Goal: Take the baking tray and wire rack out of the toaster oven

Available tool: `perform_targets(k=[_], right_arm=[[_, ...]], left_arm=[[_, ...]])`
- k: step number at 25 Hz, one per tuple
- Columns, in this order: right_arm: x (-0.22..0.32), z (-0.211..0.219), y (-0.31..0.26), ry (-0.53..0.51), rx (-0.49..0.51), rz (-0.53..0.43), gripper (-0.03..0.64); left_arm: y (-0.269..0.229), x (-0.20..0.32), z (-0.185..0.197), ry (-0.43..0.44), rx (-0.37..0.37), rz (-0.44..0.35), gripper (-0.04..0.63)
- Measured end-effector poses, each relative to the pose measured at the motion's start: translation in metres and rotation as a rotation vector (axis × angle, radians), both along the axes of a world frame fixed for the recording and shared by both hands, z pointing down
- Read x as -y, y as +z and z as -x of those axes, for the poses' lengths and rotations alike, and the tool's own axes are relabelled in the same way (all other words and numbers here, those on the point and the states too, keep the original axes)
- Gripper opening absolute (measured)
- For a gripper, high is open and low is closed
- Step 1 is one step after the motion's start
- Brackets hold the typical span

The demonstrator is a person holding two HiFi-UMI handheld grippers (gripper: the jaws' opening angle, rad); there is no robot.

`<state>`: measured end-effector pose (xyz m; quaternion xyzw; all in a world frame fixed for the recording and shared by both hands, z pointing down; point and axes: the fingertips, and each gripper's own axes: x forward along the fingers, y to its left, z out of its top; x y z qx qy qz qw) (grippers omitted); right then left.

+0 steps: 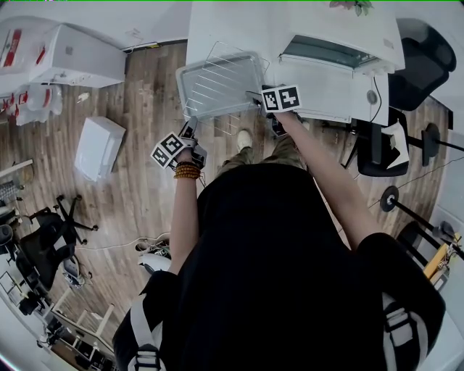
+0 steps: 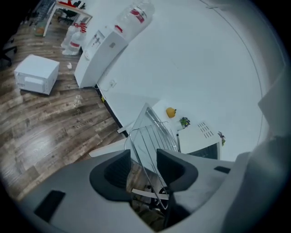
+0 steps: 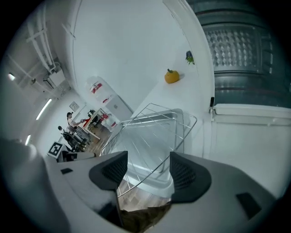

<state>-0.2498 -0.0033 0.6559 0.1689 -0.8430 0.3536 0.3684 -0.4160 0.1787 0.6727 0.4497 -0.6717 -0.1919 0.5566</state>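
The tray (image 1: 233, 93) and rack (image 1: 212, 78) sit stacked on the surface (image 1: 217, 22), left of the open oven (image 1: 341, 69). The left tool (image 1: 190, 132) and right tool (image 1: 255, 98) are open around their near edge. The job looks done.

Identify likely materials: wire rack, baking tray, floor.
Wire rack: thin, bright metal rods that glint, probably chromed or stainless steel.
Baking tray: pressed sheet metal, aluminium or steel, with a smooth grey semi-gloss finish and soft reflections.
Floor: brown wood-grain planks with a glossy sheen. Solid wood or laminate can't be told.
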Motion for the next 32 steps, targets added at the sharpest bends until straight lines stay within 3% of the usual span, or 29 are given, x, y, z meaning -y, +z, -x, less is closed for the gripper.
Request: perform_targets(k=[5,12,20,26,31,32], right_arm=[[0.009,-0.005,-0.031,0.007,0.063,-0.084,0.279],[0.034,-0.020,-0.107,-0.011,0.187,-0.285,0.279],[0.063,-0.041,-0.211,0.004,0.275,-0.558,0.279],[0.070,-0.071,-0.303,0.044,0.305,-0.849,0.278],[0.065,-0.089,-0.365,0.106,0.347,-1.025,0.273],[0.063,-0.093,-0.374,0.131,0.357,-1.049,0.236]], left_arm=[[-0.013,0.000,0.005,0.044,0.112,0.031,0.164],[-0.079,0.038,0.011,0.162,0.384,-0.034,0.164],[-0.187,0.131,-0.047,0.450,0.722,-0.261,0.156],[-0.279,0.181,-0.100,0.505,0.861,-0.493,0.153],[-0.342,0.201,-0.149,0.550,1.059,-0.648,0.135],[-0.354,0.202,-0.155,0.543,1.090,-0.675,0.129]])
